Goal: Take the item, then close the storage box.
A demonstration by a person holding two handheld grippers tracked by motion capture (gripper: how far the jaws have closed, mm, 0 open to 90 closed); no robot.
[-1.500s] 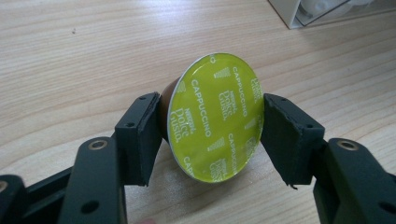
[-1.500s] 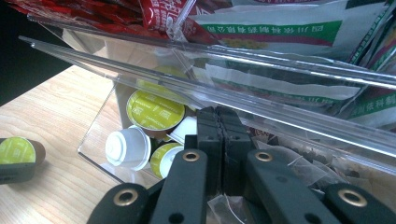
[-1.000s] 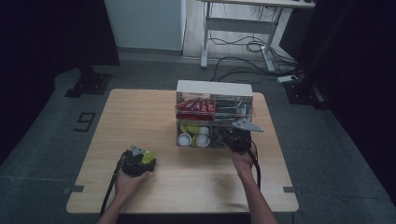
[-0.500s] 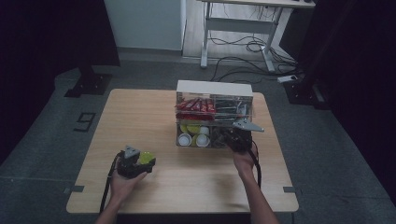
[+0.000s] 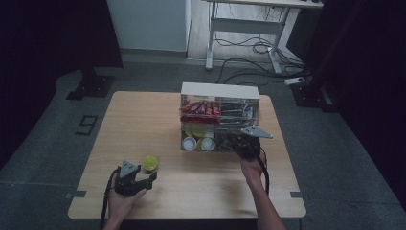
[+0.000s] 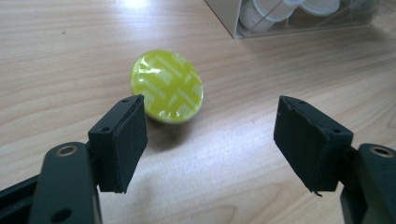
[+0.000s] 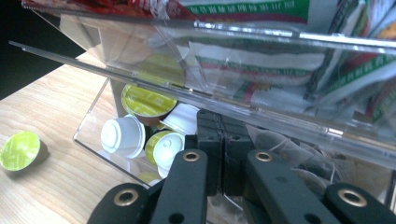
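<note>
Your left gripper [image 6: 210,140] stands spread behind the green capsule [image 6: 167,87] on the table [image 5: 143,115]; your right gripper [image 7: 223,140], jaws pressed together, pokes into the clear organizer [image 5: 220,103] among white cups [image 7: 122,135].

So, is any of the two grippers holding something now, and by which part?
The left gripper holds nothing: its jaws stand open, the green capsule lying beyond them. The right gripper has its jaws shut inside the clear organizer; whether they pinch anything cannot be told.
</note>
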